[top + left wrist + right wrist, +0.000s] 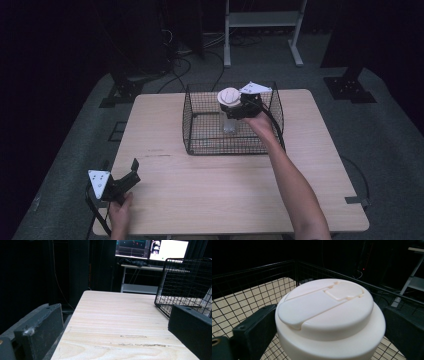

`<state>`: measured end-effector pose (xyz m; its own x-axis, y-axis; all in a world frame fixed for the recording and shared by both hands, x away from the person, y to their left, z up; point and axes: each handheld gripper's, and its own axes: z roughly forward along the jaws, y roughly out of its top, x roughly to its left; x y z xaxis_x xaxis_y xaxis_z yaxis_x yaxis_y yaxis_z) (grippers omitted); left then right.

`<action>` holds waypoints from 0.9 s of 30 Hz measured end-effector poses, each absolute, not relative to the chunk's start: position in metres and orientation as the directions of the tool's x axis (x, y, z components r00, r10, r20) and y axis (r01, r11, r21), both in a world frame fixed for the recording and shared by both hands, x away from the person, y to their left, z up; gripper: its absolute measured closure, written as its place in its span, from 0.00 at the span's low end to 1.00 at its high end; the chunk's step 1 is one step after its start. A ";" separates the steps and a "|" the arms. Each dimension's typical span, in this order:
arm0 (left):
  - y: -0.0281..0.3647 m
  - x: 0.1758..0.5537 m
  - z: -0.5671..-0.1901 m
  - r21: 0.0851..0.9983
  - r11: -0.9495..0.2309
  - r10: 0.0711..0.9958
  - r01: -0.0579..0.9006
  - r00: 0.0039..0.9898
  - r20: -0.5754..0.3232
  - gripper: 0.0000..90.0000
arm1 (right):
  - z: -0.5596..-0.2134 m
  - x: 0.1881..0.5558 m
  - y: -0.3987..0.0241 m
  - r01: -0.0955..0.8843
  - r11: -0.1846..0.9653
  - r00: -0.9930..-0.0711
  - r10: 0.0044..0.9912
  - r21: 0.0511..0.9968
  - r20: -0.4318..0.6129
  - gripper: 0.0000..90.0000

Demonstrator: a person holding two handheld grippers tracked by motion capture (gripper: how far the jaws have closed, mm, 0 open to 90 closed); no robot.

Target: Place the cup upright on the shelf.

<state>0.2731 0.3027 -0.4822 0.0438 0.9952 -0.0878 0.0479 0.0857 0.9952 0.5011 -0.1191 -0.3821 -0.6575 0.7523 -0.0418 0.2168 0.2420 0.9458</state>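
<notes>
Right claw (235, 107) closed about white-lidded bottle (229, 102), held upright over wire basket (200, 147); lowered best straight, clear of mesh walls. Left claw (131, 172) wide open, empty, idle near bench (210, 195) corner. Lid's flip-cap detail (322, 302) plain from right gripper view, lost from above.

Wood table (210, 195), pale top. Wire basket (197, 122) sits on it toward far edge, centre. Left gripper (120, 185) near the front-left corner.
</notes>
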 end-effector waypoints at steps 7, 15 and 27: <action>0.303 0.273 -0.482 0.995 0.087 0.995 0.048 0.043 -0.090 0.00 | -0.375 0.498 -0.123 0.200 0.220 -0.657 0.753 0.955 -0.036 0.02; 0.302 0.273 -0.482 0.995 0.083 0.996 0.050 0.040 -0.085 0.00 | -0.362 0.489 -0.125 0.173 0.195 -0.666 0.745 0.965 -0.031 0.02; 0.301 0.273 -0.482 0.996 0.074 0.996 0.050 0.038 -0.076 0.00 | -0.342 0.471 -0.134 0.132 0.200 -0.686 0.725 0.971 -0.056 0.02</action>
<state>0.2732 0.3012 -0.4821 0.0376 0.9964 -0.0760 0.0498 0.0741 0.9960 0.4711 -0.1342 -0.3422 -0.6865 0.7250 -0.0559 0.1325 0.2003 0.9707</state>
